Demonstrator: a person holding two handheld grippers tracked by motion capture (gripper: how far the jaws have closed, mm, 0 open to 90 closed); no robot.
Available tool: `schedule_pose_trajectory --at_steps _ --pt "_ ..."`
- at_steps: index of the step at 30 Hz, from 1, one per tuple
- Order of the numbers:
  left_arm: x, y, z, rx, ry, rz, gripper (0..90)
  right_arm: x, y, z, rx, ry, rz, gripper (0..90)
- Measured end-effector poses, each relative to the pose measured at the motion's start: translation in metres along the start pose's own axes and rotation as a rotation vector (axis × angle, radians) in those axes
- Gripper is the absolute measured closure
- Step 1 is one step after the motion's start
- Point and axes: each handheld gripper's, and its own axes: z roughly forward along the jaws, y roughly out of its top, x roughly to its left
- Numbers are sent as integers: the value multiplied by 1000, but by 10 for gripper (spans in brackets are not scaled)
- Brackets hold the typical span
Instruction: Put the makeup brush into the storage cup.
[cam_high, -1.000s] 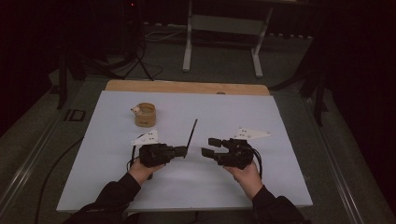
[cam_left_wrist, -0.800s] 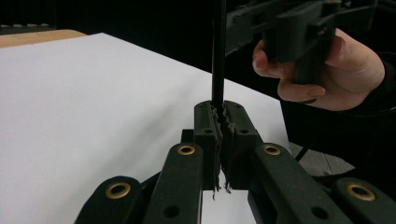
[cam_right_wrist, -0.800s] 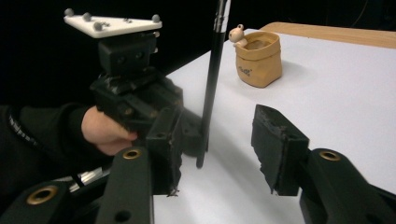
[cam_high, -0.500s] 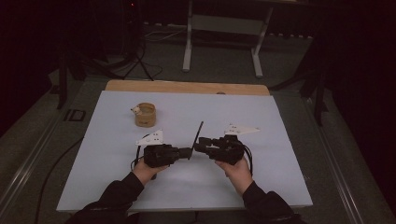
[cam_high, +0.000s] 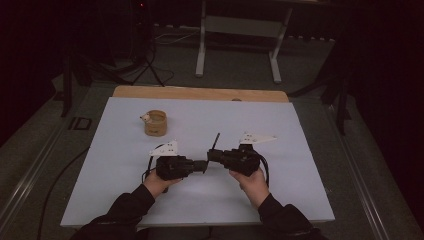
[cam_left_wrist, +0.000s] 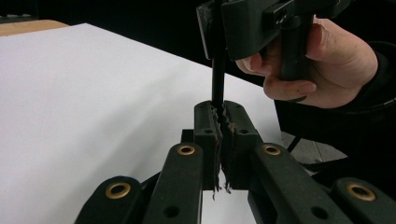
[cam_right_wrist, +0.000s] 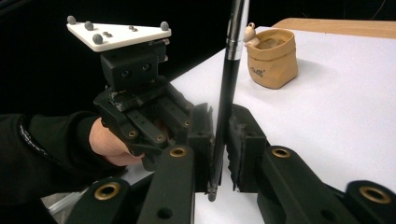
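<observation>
Pen-like black rod (cam_high: 215, 141) is the thing both hands are working on, though the biggest thing in front of me is the desk (cam_high: 310, 165), a pale sheet lying over a wooden board whose edge is showing at twelve o'clock. Two dark sleeves are coming in from six o'clock. The left hand (cam_high: 156, 184) is holding the left gripper (cam_high: 202, 165) and the right hand (cam_high: 251, 182) is holding the right gripper (cam_high: 212, 155); the two are meeting nose to nose near the middle of the desk, each carrying a pale three-cornered plate on top.

In the left gripper view, its jaws are sitting almost together on the lower end of the rod (cam_left_wrist: 217, 77), with the other gripper (cam_left_wrist: 212, 32) just above it at twelve o'clock, also on the rod. In the right gripper view, the rod (cam_right_wrist: 229, 88) is standing upright between that gripper's pads (cam_right_wrist: 201, 135), which are pressing on it from one side while the other pad is sitting just beside it; I cannot tell whether that one is touching. A silver band is showing high on the rod.

A small tan pot (cam_high: 155, 123) is standing well apart at about eleven o'clock from the grippers, with a tiny pale figure on its rim.
</observation>
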Motion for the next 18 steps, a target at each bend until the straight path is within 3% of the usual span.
schedule_pose_trajectory --at_steps 13,14,16,18 --pt "1 -1 4 37 -1 -1 851 0 -3 1 28 -26 -16 857" --pt "-3 1 5 61 29 29 850 0 -4 1 30 -28 -20 857" --pt "-4 3 5 93 49 9 814 1 -4 1 30 -33 -33 858" --pt "-5 4 5 105 79 20 740 1 -3 0 25 -27 -35 858"
